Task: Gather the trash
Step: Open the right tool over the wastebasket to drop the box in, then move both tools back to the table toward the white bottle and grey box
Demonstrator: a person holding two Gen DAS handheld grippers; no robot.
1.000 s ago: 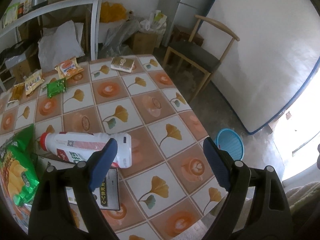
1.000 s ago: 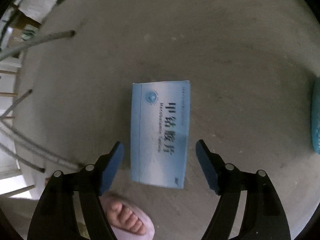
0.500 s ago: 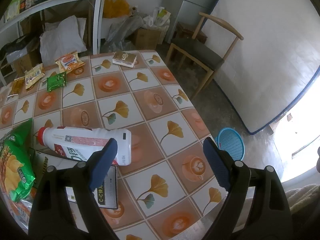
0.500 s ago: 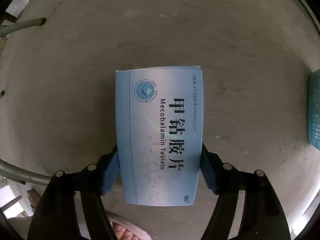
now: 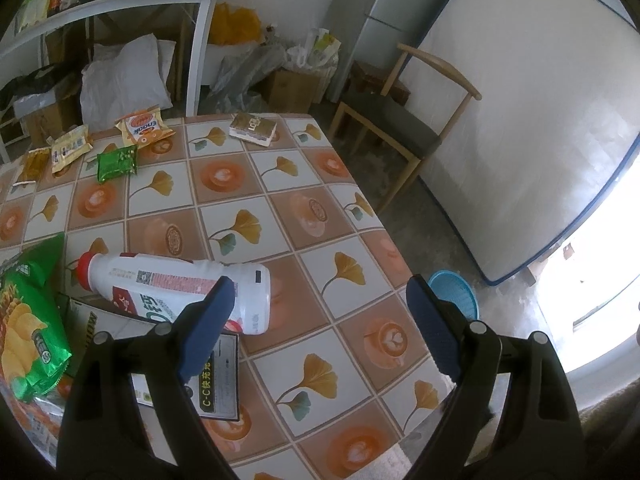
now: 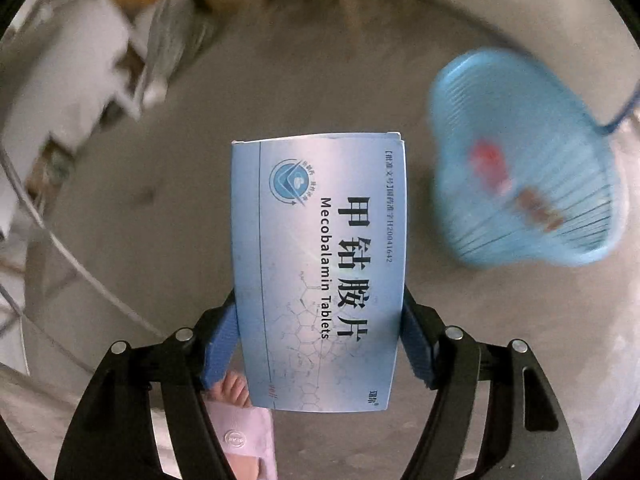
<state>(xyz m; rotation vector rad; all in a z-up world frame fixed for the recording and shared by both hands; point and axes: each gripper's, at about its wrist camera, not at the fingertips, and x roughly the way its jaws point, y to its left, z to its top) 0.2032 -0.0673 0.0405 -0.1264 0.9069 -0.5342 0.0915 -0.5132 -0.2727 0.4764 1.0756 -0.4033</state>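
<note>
Pill box [image 6: 320,272] held up over the floor, near the blue basket [image 6: 520,160].
The right gripper [image 6: 320,340] squeezes its sides; the left gripper [image 5: 320,320] gapes wide, holding nothing, above the table [image 5: 280,208].

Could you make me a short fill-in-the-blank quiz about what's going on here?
1. The right gripper is shut on a blue ____.
2. The white bottle on the table lies on its ____.
3. The bottle's cap is ____.
4. The basket stands on the ____.

Missing words: box; side; red; floor
</note>
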